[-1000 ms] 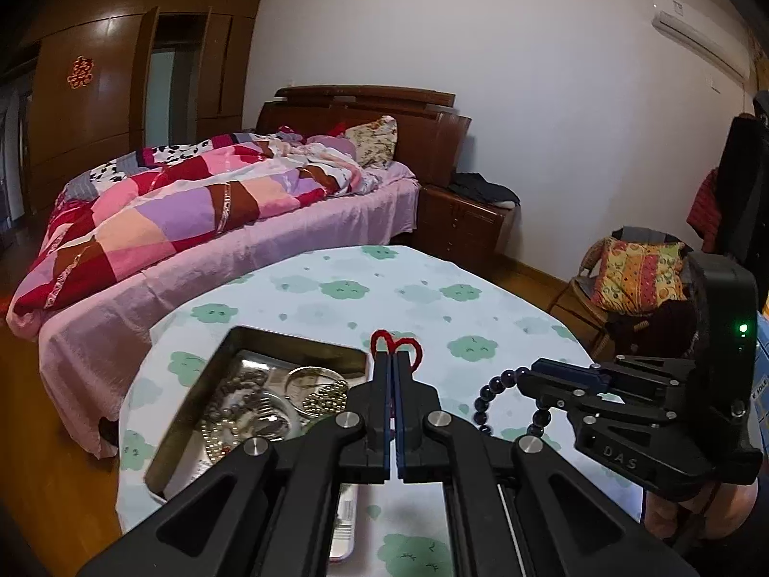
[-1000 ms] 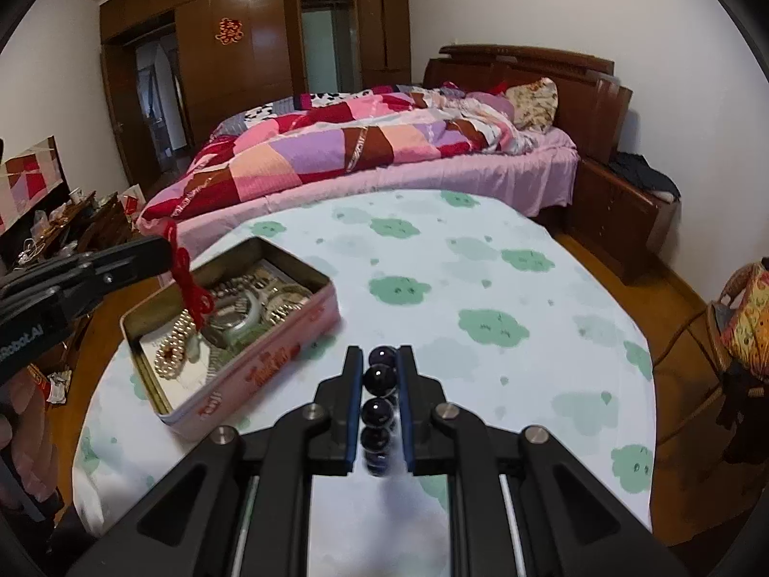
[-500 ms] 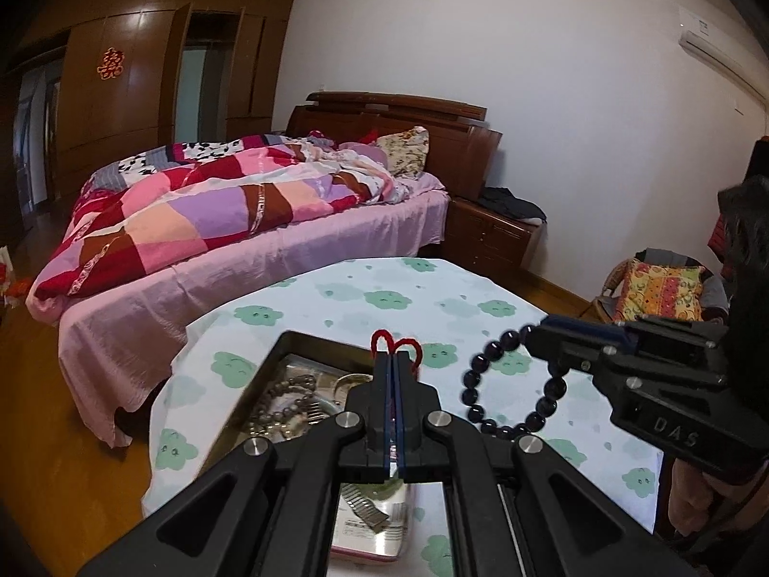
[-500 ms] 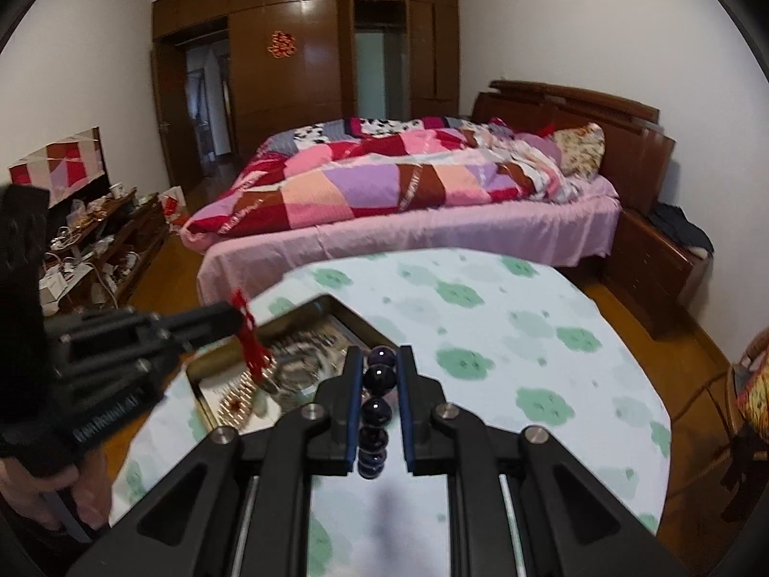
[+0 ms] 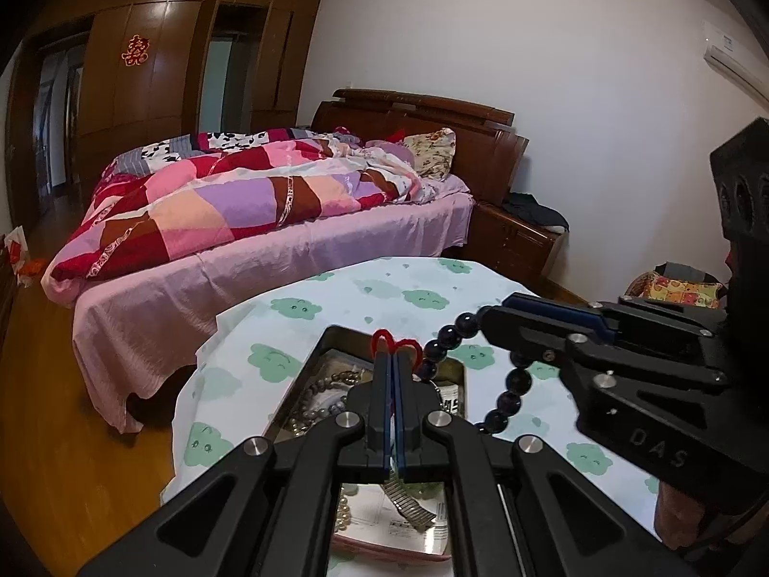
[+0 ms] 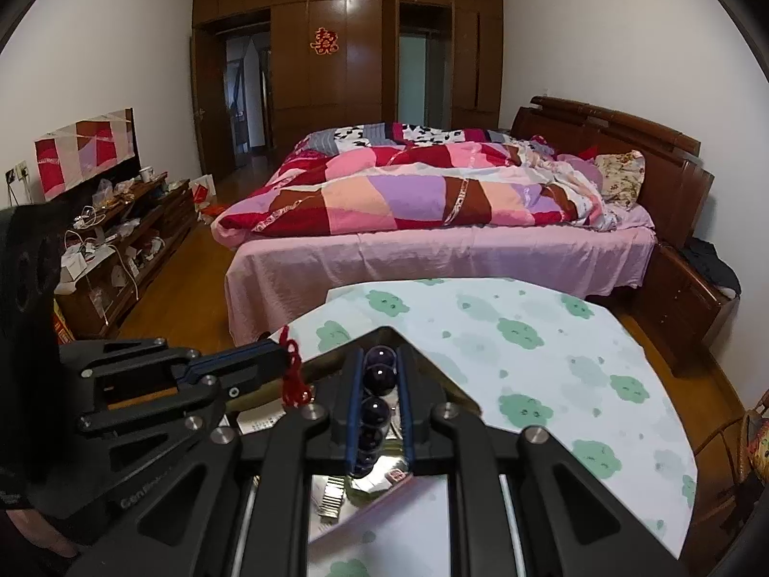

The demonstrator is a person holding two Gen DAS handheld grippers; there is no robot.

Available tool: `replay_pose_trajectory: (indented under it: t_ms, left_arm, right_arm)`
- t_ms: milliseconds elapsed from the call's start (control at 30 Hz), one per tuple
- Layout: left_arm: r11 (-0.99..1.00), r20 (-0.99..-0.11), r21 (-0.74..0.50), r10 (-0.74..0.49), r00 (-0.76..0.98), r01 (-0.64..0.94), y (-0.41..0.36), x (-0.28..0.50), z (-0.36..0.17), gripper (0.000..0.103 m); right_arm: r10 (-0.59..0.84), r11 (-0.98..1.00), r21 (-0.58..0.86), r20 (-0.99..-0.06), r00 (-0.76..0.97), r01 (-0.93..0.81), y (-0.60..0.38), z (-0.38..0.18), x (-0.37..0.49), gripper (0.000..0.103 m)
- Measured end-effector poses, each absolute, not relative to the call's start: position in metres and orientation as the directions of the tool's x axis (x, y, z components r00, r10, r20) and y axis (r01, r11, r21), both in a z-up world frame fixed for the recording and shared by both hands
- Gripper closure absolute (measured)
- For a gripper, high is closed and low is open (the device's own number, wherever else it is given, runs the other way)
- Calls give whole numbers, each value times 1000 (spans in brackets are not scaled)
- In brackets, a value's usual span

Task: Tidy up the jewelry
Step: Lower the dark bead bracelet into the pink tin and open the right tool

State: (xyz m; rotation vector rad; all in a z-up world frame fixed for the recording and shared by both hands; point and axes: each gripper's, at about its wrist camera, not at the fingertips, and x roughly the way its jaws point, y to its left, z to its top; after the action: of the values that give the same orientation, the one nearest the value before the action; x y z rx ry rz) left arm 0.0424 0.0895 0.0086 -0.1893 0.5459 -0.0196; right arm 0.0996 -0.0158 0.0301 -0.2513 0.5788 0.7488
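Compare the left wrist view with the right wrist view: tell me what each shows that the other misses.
Only the left wrist view shows the air conditioner and the bead bracelet as a hanging loop. Only the right wrist view shows the cluttered low cabinet and the red-patterned panel. Both show the bed, the tin of jewelry, the red cord in the left gripper and the beads in the right gripper.

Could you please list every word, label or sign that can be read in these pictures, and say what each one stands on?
"DAS": on the right gripper.
"GenRobot", partly hidden: on the left gripper.
Red double-happiness sign: on the wardrobe door.
Print on papers in the tin: too small to read.
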Motion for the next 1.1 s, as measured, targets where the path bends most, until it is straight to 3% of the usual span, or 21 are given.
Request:
replay_pose_trajectory:
  t_ms: [700,833,900,933,967,1000,1033,1100]
  left_arm:
    - [982,-602,-182,-68,795,-54,93,59,-33,103]
    - [980,-620,-191,-74,781,-59,93,60,-38,102]
    - [982,-619,-178,-58,783,-68,92,59,-37,95]
    - [982,-618,-176,-56,784,-68,91,58,-36,81]
    - [982,-615,-167,-38,787,-83,91,56,-33,61]
    - [982,-606,-160,-20,795,-97,93,53,-30,51]
    - [982,-587,-162,-13,809,-101,95,48,-27,33]
    - [980,-555,-172,-10,832,-104,98,39,-19,27]
  right_arm:
    - [541,710,54,-680,495,-702,-2,-30,113,87]
    - [523,721,53,-696,492,-691,-6,-39,117,82]
    - [517,729,54,-696,498,-682,-10,-39,118,67]
    - [514,737,56,-693,505,-673,-13,-38,118,59]
    - [509,744,53,-691,514,-666,-15,-37,117,59]
    - [497,755,44,-689,527,-654,-19,-36,117,59]
    - [488,764,41,-689,536,-643,-22,-35,118,56]
    - [479,781,45,-685,550,-623,-33,-31,116,48]
